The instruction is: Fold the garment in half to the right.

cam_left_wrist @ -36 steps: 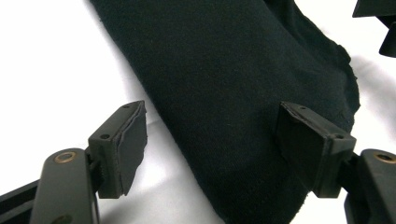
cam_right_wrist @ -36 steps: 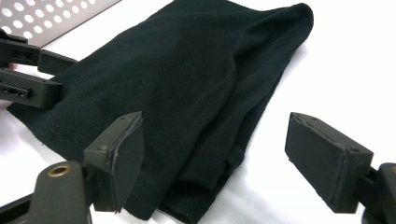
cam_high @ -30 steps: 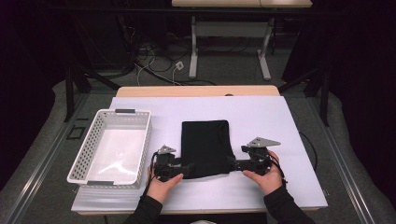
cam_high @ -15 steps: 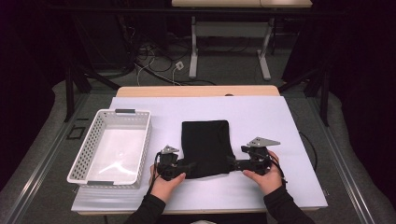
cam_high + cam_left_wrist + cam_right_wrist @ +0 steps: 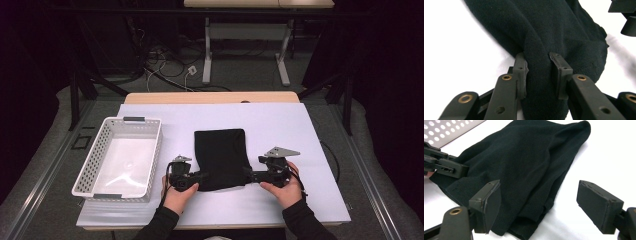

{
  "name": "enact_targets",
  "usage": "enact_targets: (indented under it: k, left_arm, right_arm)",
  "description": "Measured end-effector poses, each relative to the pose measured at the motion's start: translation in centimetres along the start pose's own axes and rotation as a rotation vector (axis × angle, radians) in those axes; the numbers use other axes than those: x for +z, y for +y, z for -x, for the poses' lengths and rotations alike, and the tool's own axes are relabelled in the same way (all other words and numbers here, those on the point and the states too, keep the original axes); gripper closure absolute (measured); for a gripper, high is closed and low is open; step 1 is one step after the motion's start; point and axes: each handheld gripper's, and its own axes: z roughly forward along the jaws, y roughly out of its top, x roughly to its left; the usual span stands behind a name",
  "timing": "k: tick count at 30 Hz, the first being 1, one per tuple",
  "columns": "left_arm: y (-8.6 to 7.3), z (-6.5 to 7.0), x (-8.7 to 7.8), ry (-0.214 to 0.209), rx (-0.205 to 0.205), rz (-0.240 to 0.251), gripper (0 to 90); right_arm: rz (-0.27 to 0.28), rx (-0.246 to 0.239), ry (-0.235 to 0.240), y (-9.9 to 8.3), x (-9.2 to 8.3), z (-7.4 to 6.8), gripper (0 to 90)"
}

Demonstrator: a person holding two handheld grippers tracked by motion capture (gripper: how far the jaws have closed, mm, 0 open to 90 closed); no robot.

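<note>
A black folded cloth [image 5: 221,157] lies on the white table cover, between the two hands. My left gripper [image 5: 200,176] is at the cloth's near left corner. Its jaws have just been closing, and in the left gripper view [image 5: 539,72] both pads press a raised fold of the cloth [image 5: 554,30]. My right gripper [image 5: 248,174] is at the near right corner. In the right gripper view its jaws [image 5: 539,202] stand wide apart, with the cloth's corner [image 5: 524,157] lying between them untouched. The left gripper [image 5: 446,166] shows across the cloth there.
A white perforated basket [image 5: 156,155] stands left of the cloth, close to the left hand. The white cover [image 5: 280,125] has free room behind and right of the cloth. Table legs and cables lie on the floor beyond the far edge.
The left gripper's jaws have drawn together on the cloth's near left corner. Both hands and the cloth stay where they were.
</note>
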Motion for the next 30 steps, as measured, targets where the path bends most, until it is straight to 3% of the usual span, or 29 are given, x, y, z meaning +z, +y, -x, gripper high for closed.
enact_targets:
  k: [12, 30]
  left_arm:
    - [0.2, 0.0, -0.4, -0.005, -0.014, 0.0, 76.7]
    - [-0.3, 1.2, -3.4, -0.003, 0.055, -0.025, 77.5]
  right_arm:
    - [-0.001, -0.001, -0.002, 0.0, -0.1, 0.0, 20.1]
    - [0.02, -0.004, -0.005, 0.1, -0.4, 0.2, 20.7]
